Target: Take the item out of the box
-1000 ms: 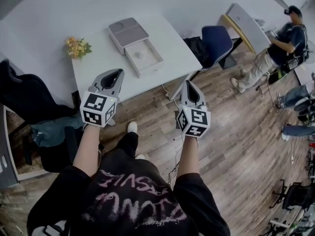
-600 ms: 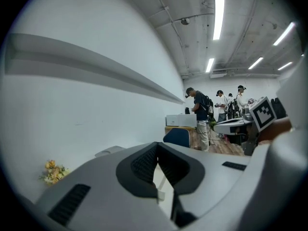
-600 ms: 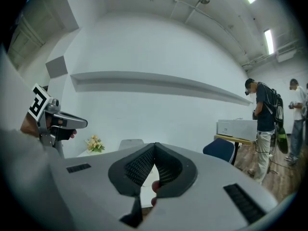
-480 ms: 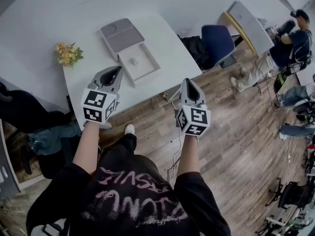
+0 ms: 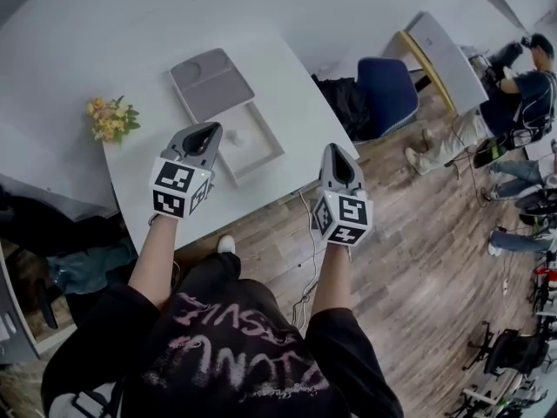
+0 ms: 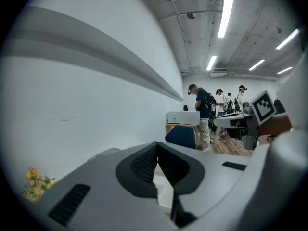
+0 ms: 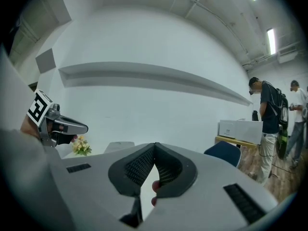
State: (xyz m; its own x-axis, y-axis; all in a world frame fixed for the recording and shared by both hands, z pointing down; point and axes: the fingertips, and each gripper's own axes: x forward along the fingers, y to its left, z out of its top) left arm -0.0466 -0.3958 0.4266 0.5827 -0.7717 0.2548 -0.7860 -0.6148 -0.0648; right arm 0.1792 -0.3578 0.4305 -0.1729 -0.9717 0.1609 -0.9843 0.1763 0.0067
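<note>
— Your left gripper and right gripper: jaws closed on both, nothing held.
— And the item?
— It's lying in the open box on the table, just beyond your left gripper.

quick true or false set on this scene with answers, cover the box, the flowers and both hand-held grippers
1. The box on the white table is open, with its grey lid beside it. True.
2. The left hand-held gripper holds the item. False: its jaws are shut on nothing, and a small pale item lies in the box.
3. The flowers are inside the box. False: they lie on the table, apart from the box, near the table's left edge.
4. The right hand-held gripper is shut and empty. True.
5. A blue chair stands by the table's right side. True.
</note>
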